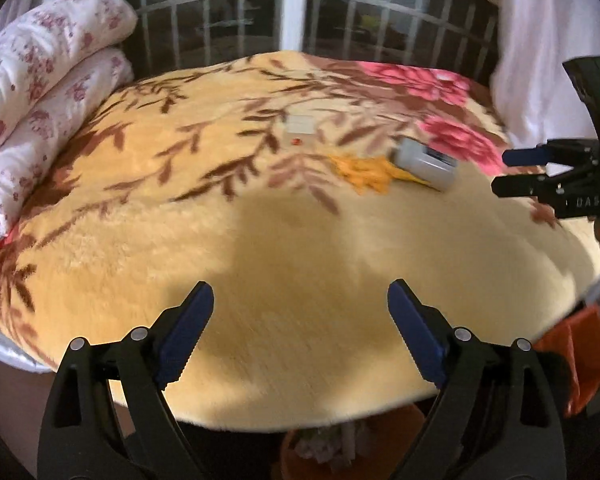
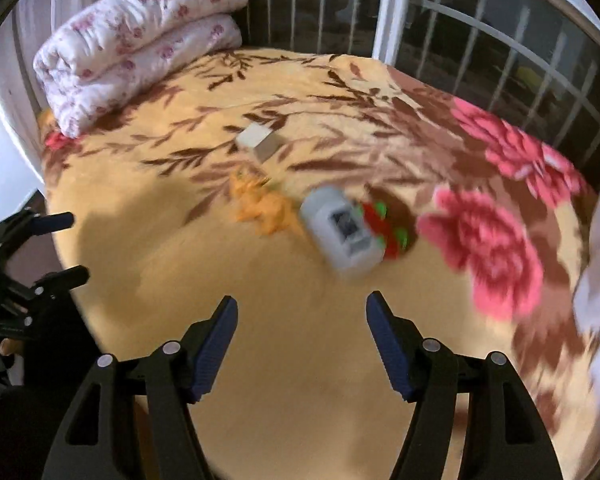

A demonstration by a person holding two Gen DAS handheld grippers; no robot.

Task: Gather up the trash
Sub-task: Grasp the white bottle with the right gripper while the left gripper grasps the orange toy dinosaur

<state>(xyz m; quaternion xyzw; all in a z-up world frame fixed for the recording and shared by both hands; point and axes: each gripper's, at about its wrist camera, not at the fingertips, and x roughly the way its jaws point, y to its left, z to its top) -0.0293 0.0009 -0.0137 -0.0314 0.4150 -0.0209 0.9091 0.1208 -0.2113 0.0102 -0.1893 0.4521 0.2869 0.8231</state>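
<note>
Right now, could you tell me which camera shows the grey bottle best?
The right wrist view: the grey bottle lies near and large, its label facing up. In the left wrist view it is smaller, farther off and seen side-on.

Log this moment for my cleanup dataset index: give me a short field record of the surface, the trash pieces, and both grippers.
surface: bed covered by a yellow floral blanket
folded quilt: at far left corner
white bottle: lying on its side
orange scrap: just left of the bottle
small white box: farther back
left gripper: open, empty, above the blanket
right gripper: open, empty, pointed toward the bottle
</note>
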